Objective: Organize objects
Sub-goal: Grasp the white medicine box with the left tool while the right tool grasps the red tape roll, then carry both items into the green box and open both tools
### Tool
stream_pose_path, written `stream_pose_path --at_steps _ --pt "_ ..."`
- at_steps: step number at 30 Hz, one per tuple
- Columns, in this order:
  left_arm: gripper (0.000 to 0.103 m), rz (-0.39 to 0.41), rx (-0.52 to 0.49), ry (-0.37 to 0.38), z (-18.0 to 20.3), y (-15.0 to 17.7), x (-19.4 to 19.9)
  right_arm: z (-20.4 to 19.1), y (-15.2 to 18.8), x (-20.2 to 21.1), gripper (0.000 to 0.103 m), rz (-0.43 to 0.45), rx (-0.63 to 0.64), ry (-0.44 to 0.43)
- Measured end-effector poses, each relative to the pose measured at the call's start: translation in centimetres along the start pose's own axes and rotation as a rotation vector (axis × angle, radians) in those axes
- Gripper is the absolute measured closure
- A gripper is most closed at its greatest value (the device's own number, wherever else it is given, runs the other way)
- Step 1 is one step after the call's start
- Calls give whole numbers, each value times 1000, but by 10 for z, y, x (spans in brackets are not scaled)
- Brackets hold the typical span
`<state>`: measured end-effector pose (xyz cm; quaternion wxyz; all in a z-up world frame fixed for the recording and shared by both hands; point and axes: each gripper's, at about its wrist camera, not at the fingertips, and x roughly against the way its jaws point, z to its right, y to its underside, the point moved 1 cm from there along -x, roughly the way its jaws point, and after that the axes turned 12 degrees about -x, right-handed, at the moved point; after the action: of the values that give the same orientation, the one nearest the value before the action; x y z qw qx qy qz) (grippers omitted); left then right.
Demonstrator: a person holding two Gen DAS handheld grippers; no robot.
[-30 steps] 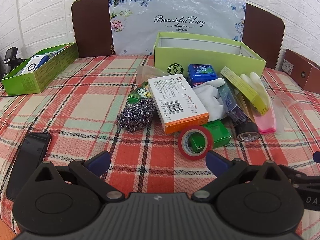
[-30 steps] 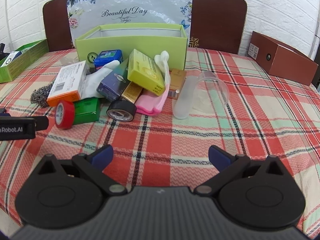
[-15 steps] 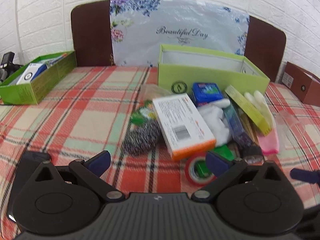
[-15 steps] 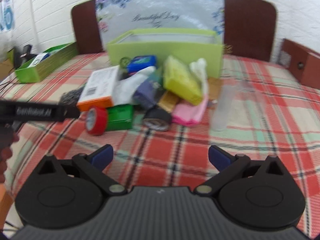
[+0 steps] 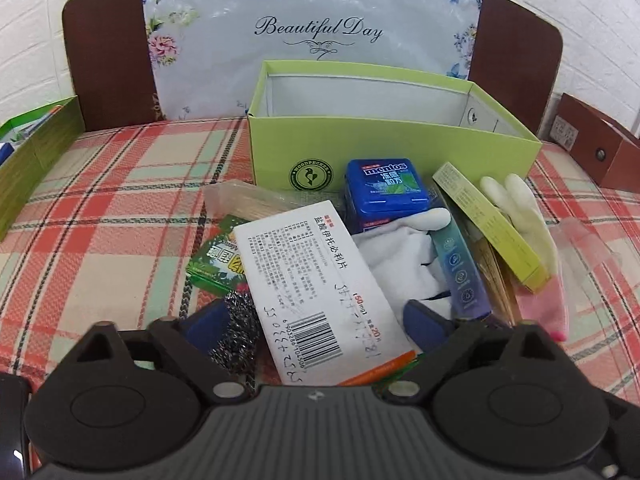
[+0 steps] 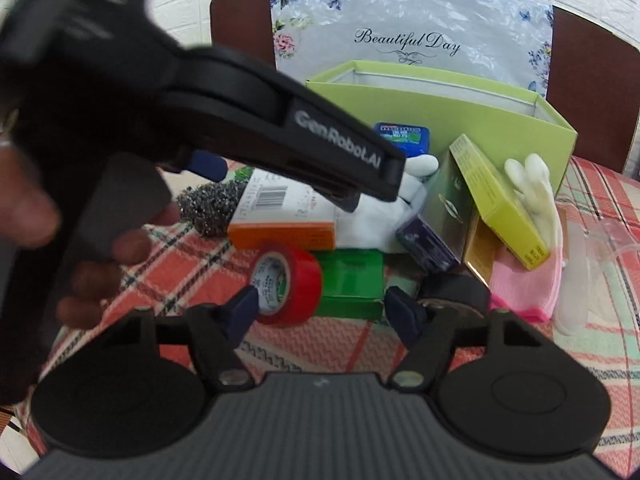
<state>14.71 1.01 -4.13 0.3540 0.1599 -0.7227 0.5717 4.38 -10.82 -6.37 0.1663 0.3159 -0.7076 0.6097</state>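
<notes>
A pile of small items lies on the plaid cloth in front of an open light-green box (image 5: 392, 136). My left gripper (image 5: 316, 320) is open, its fingers on either side of the white-and-orange medicine box (image 5: 316, 284); it also shows in the right wrist view (image 6: 288, 196). A steel scourer (image 5: 236, 332) lies by the left finger. My right gripper (image 6: 322, 312) is open and low, its fingers astride the red tape roll (image 6: 292, 284) and the small green box (image 6: 352, 284). The left gripper's body (image 6: 248, 120) fills the upper left of that view.
In the pile are a blue Mentos tin (image 5: 386, 188), a white glove (image 5: 404, 256), a yellow-green box (image 5: 492, 224), a pink glove (image 6: 524, 280), a black tape roll (image 6: 456, 292) and a clear cup (image 6: 592, 264). A brown box (image 5: 600, 152) stands at right, a green tray (image 5: 36, 152) at left.
Both grippers have moved forward into the pile. The left now straddles the medicine box; the right has swung left and down to the red tape roll and green box.
</notes>
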Motion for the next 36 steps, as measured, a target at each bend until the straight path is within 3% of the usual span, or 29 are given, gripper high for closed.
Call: stream_pose_path --at_steps 1,3,5,11,14,16,17,19,22,25,28,32,34,36 --pt "25 11 -6 24 -1 3 1 2 1 4 58 9 -6 2" --pt "27 20 11 63 -2 8 5 9 2 13 91 3 -20 -7" --pt "29 23 32 106 -1 15 13 18 4 23 92 -1 -46 -6" --pt "30 12 -8 221 12 53 64 44 17 59 93 -31 -74 5" --pt "29 -10 -49 210 21 73 80 64 19 75 89 -39 -134 32" --pt "25 -34 -68 178 27 80 83 70 21 80 60 -43 -157 54" --pt "25 -37 -70 170 30 83 84 72 19 78 37 -47 -154 58" --pt "15 -34 -62 176 33 86 82 73 19 84 34 -16 -127 65" --pt "18 -55 -63 178 37 86 72 66 22 93 20 -4 -80 33" --pt "25 -69 -61 134 36 89 63 56 26 85 19 17 -10 46" --pt "21 -68 -25 137 31 92 60 51 30 67 21 15 59 128" --pt "21 -55 -70 123 38 89 54 59 33 50 43 -33 42 134" --pt "32 -43 -94 113 40 88 52 62 33 46 52 -45 15 119" --pt "32 -39 -88 119 38 88 54 62 34 45 57 -50 9 117"
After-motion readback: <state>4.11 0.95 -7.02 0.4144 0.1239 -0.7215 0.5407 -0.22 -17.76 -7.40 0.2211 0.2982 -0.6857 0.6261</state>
